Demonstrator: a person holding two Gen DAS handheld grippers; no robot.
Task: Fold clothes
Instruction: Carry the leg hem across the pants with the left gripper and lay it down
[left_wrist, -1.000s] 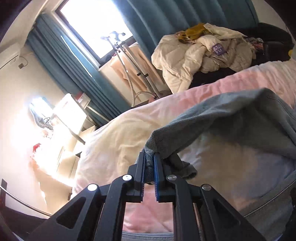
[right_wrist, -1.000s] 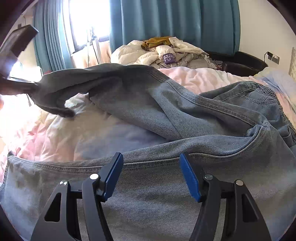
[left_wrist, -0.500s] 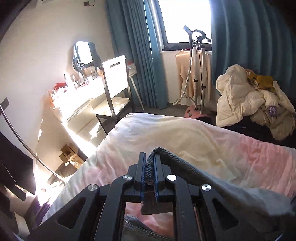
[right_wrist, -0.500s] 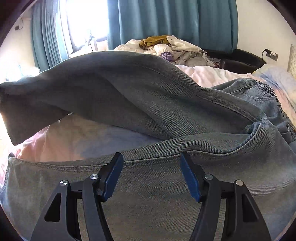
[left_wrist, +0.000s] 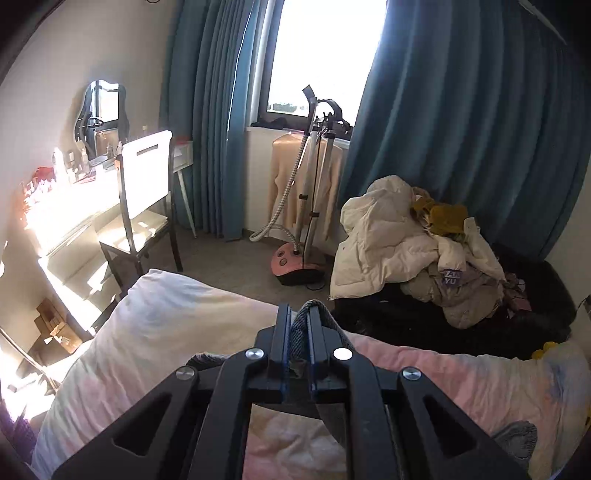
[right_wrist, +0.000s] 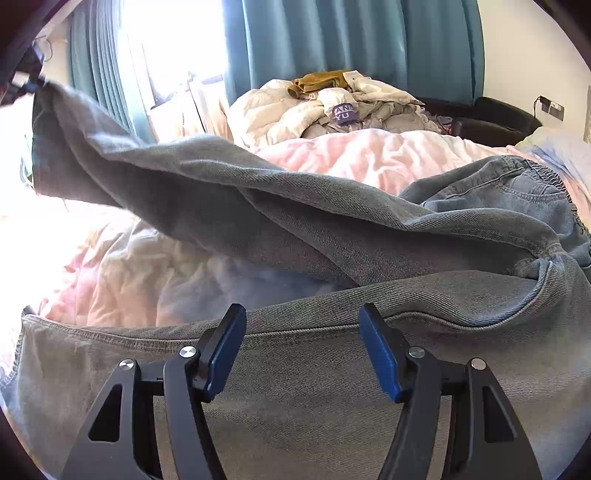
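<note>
A pair of grey-blue jeans (right_wrist: 332, 369) lies on the pink and white bed cover (right_wrist: 369, 155). My left gripper (left_wrist: 299, 325) is shut on the hem of one jeans leg (left_wrist: 304, 314) and holds it up in the air; that leg (right_wrist: 184, 177) stretches from the upper left down to the crotch in the right wrist view. My right gripper (right_wrist: 301, 328) is open and empty, low over the other leg, which lies flat. The waistband (right_wrist: 535, 181) is at the right.
A heap of pale clothes (left_wrist: 413, 243) lies on a dark sofa (left_wrist: 535, 302) beyond the bed. A garment steamer (left_wrist: 306, 221), a chair (left_wrist: 144, 206) and a dressing table (left_wrist: 66, 206) stand by the blue curtains (left_wrist: 461, 129). The bed's edge (left_wrist: 122, 325) is at the left.
My left gripper has lifted the jeans leg hem and swung up and level, now facing the window. The raised leg has been pulled out to the left. My right gripper has stayed open.
</note>
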